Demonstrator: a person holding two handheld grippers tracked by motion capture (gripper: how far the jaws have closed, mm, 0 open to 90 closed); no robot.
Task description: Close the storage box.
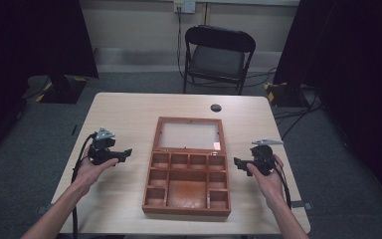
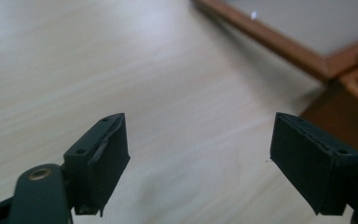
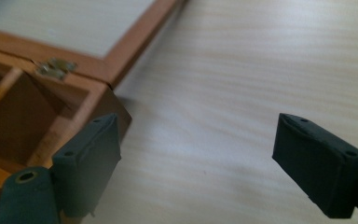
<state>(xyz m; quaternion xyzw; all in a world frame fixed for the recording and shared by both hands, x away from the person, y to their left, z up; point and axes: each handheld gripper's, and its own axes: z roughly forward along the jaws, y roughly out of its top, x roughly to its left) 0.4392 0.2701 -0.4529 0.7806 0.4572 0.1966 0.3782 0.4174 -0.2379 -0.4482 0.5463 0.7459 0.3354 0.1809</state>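
Observation:
An open wooden box (image 1: 187, 198) with several empty compartments lies in the middle of the table, its glass-paned lid (image 1: 189, 135) folded flat behind it. My left gripper (image 1: 125, 154) hovers left of the box, pointing toward it, jaws open and empty. In the left gripper view the gripper (image 2: 198, 163) looks over bare tabletop, with the box corner (image 2: 340, 88) at the upper right. My right gripper (image 1: 238, 163) hovers right of the box, open with nothing between its jaws. The right gripper view has the gripper (image 3: 198, 163) beside the box wall (image 3: 98, 100) and a brass hinge (image 3: 56, 66).
The light wooden table (image 1: 129, 112) has a round black grommet (image 1: 216, 107) behind the lid. A black folding chair (image 1: 219, 55) stands beyond the far edge. Dark curtains hang at both sides, and cables lie on the grey floor.

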